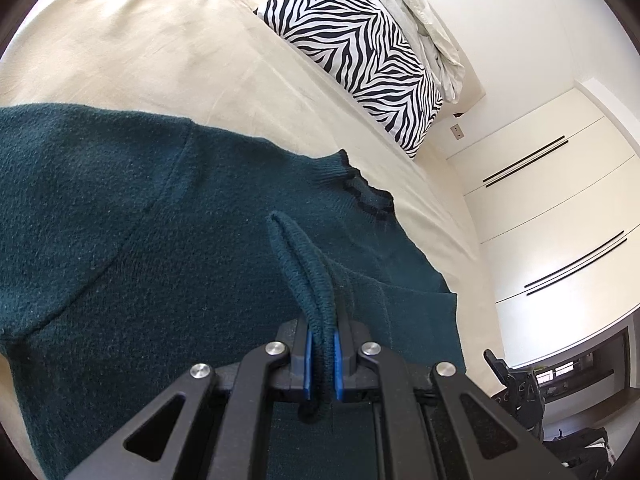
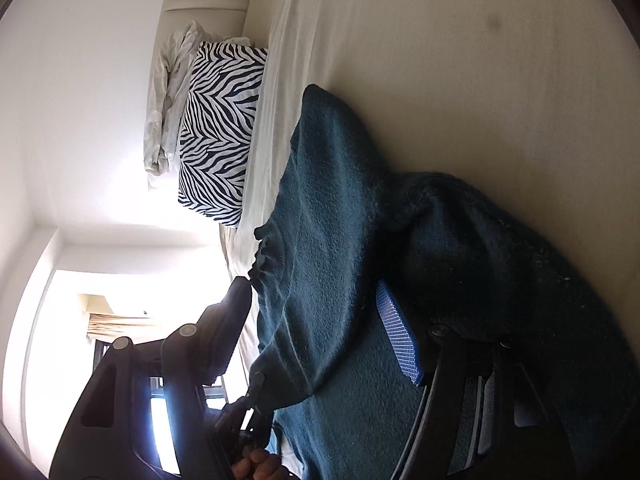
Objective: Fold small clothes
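- Dark teal knit, a ribbed fold of the sweater (image 1: 168, 240), clamped tight between the blue pads of the left gripper (image 1: 320, 354).
- Right gripper (image 2: 320, 320) spread apart, sweater cloth between the fingers; grip not discernible.
- Sweater spread across the cream bed (image 1: 160, 48).
- Beyond, a zebra-print pillow (image 1: 356, 52) against crumpled pale bedding (image 1: 424, 20); white wardrobe doors (image 1: 552, 216) alongside.
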### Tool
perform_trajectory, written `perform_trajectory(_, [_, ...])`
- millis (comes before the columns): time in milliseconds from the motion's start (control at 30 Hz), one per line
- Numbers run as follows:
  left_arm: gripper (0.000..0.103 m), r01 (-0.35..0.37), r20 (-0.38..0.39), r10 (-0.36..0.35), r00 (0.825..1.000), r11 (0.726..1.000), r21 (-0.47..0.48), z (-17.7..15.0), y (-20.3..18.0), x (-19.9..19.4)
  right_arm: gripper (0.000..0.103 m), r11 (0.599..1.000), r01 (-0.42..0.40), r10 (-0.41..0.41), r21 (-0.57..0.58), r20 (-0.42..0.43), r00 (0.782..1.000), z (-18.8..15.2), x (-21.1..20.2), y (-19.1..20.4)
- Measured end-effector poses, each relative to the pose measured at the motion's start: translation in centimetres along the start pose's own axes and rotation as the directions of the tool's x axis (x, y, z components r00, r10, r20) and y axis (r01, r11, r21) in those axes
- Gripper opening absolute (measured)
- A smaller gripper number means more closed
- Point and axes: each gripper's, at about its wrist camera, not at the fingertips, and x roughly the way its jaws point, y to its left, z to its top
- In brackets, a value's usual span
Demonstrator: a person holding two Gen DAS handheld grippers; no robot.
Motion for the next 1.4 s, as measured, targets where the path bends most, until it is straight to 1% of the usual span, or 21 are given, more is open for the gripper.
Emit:
perform_trajectory(67, [0.009, 0.003, 0.001, -0.003, 1.0, 1.0, 0.002, 0.2, -0.2, 0.0, 0.064, 1.0, -0.008, 0.008, -0.011, 0.007, 1.0, 0.6, 0.9, 0.3])
perform_trajectory(167, [0.009, -0.005, 0.001, 0.005, 1.0, 1.0, 0.002, 0.5, -0.2, 0.4, 0.064, 0.999, -0.044, 0.045, -0.01, 0.057, 0.997, 1.9, 1.5, 0.4])
perform_trajectory(233, [0.009, -0.013, 0.003, 0.013, 1.0, 1.0, 0.003, 0.8, -0.2, 0.7, 0.064, 0.994, -0.105, 0.104, 0.007, 0.103, 0.989, 2.6, 1.0, 0.1])
perform_trajectory(333, [0.009, -0.016, 0.011, 0.016, 1.0, 1.0, 0.004, 1.2, 0.0, 1.1, 0.063, 0.984, -0.174, 0.167, 0.023, 0.183, 0.969, 3.2, -0.5, -0.8])
perform_trajectory(433, [0.009, -0.011, 0.027, 0.01, 1.0, 1.0, 0.014, 1.5, -0.2, 1.3, 0.061, 0.975, -0.221, 0.211, 0.02, 0.221, 0.952, 3.3, -1.2, -1.7])
perform_trajectory(500, [0.009, -0.016, 0.031, 0.016, 0.999, 1.0, 0.025, 1.6, -0.4, 1.5, 0.061, 0.977, -0.215, 0.21, 0.0, 0.227, 0.951, 3.1, -1.1, -1.8])
perform_trajectory(600, [0.009, -0.038, 0.024, 0.038, 0.999, 0.999, 0.034, 1.5, -0.2, 2.3, 0.061, 0.984, -0.175, 0.178, -0.034, 0.208, 0.962, 2.8, -0.8, -1.3])
perform_trajectory(667, [0.009, -0.058, 0.016, 0.057, 0.998, 0.998, 0.038, 1.4, 0.4, 2.7, 0.062, 0.983, -0.186, 0.185, -0.015, 0.191, 0.964, 2.4, -1.2, -1.5])
perform_trajectory(767, [0.01, -0.066, -0.005, 0.066, 0.998, 0.998, 0.024, 0.9, 1.7, 3.2, 0.063, 0.984, -0.18, 0.178, -0.003, 0.171, 0.969, 1.4, -3.0, -2.1])
perform_trajectory(800, [0.012, -0.064, -0.005, 0.064, 0.998, 0.998, 0.018, 0.7, 2.2, 3.3, 0.063, 0.985, -0.171, 0.168, -0.001, 0.163, 0.972, 0.8, -3.9, -2.4])
perform_trajectory(833, [0.013, -0.056, -0.001, 0.056, 0.998, 0.998, 0.01, 0.5, 2.5, 3.4, 0.063, 0.988, -0.156, 0.155, -0.001, 0.16, 0.975, 0.2, -4.8, -2.6])
perform_trajectory(900, [0.013, -0.045, 0.006, 0.045, 0.999, 0.999, 0.003, 0.5, 2.8, 3.4, 0.065, 0.994, -0.105, 0.108, -0.025, 0.174, 0.979, -0.6, -6.7, -1.9])
perform_trajectory(1000, [0.013, -0.046, 0.009, 0.046, 0.999, 0.999, 0.013, 0.4, 2.8, 3.5, 0.065, 0.993, -0.083, 0.097, -0.09, 0.166, 0.981, 0.0, -8.2, 0.4])
perform_trajectory(1067, [0.014, -0.04, 0.011, 0.04, 0.999, 0.999, 0.017, 0.4, 2.9, 3.6, 0.066, 0.986, -0.061, 0.079, -0.154, 0.116, 0.99, 1.2, -7.4, 2.5])
perform_trajectory(1133, [0.014, -0.034, 0.016, 0.033, 0.999, 0.999, 0.024, 0.3, 3.1, 3.7, 0.067, 0.98, -0.057, 0.066, -0.189, 0.042, 0.997, 2.8, -5.1, 3.9])
perform_trajectory(1200, [0.014, -0.032, 0.027, 0.03, 0.999, 0.998, 0.047, 0.0, 3.1, 3.8, 0.067, 0.98, -0.04, 0.043, -0.193, 0.009, 0.999, 4.5, -2.8, 4.8])
perform_trajectory(1267, [0.014, -0.026, 0.039, 0.023, 0.999, 0.997, 0.069, -0.2, 3.2, 3.9, 0.067, 0.977, -0.067, 0.059, -0.202, -0.043, 0.997, 6.4, -0.3, 5.4])
perform_trajectory(1300, [0.014, -0.018, 0.041, 0.016, 0.999, 0.998, 0.068, -0.3, 3.4, 3.9, 0.067, 0.979, -0.055, 0.046, -0.195, -0.049, 0.998, 7.3, 0.9, 5.5])
perform_trajectory(1333, [0.015, -0.009, 0.04, 0.006, 0.999, 0.998, 0.06, -0.2, 3.6, 4.0, 0.067, 0.982, -0.023, 0.017, -0.188, -0.036, 0.999, 8.2, 1.7, 5.5])
perform_trajectory(1367, [0.015, -0.002, 0.041, 0.0, 0.999, 0.999, 0.052, -0.2, 3.8, 4.1, 0.067, 0.983, -0.013, 0.007, -0.181, -0.035, 0.999, 9.1, 2.5, 5.2])
perform_trajectory(1400, [0.014, 0.004, 0.042, -0.006, 0.999, 0.999, 0.049, -0.2, 4.0, 4.2, 0.067, 0.986, -0.026, 0.017, -0.164, -0.056, 0.998, 10.0, 3.5, 4.7])
